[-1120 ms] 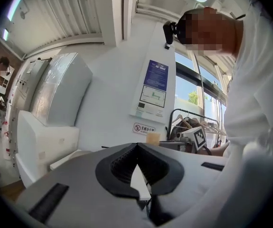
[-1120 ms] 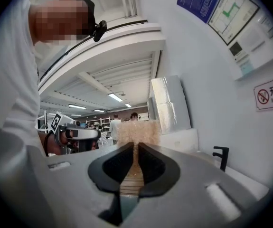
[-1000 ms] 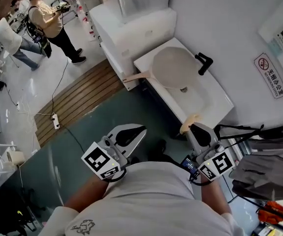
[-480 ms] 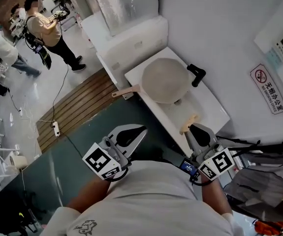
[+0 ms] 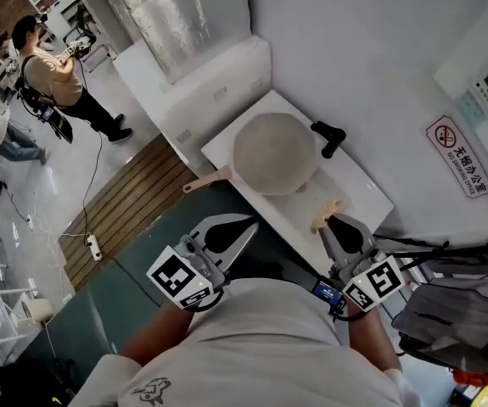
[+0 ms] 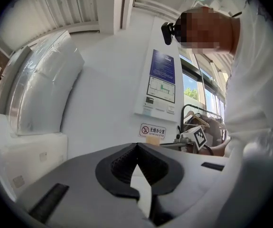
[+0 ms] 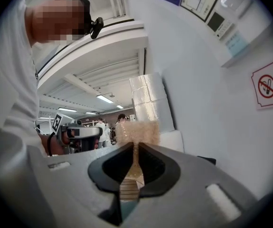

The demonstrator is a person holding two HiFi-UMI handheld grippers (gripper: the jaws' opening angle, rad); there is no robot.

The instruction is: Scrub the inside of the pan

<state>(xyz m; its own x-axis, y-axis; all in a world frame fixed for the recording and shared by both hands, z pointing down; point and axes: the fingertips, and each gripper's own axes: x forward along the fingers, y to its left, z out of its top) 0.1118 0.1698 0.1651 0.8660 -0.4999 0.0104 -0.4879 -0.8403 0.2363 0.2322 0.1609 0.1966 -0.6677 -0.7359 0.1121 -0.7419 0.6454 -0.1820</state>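
Shift: pan [image 5: 276,153] and sink [image 5: 358,195] now sit lower and further left in the head view than a second ago, while both grippers hold their spots at the bottom of the frame.
Pan: lies in the white sink with its round beige face toward the camera. I cannot tell whether that face is the inside or the underside.
Handle: pale handle [image 5: 203,180] pokes out past the sink's left edge.
Faucet: black faucet [image 5: 328,136] stands at the sink's far rim, just beside the pan.
Sponge: tan sponge [image 7: 137,132] is pinched low down, and its fuzzy top stands up above the jaw tips.
Right gripper: right gripper [image 5: 328,224] has its jaws clenched on the sponge, at the sink's near edge, apart from the pan.
Left gripper: left gripper [image 5: 244,225] has its jaws pressed together with nothing between them. It is on the near side, well apart from the pan.
Wall: a no-smoking sign [image 5: 453,155] hangs to the right of the sink.
Floor: a wooden slat mat [image 5: 133,202] lies left of the sink.
Background: a person [image 5: 53,75] stands at the upper left, well away.
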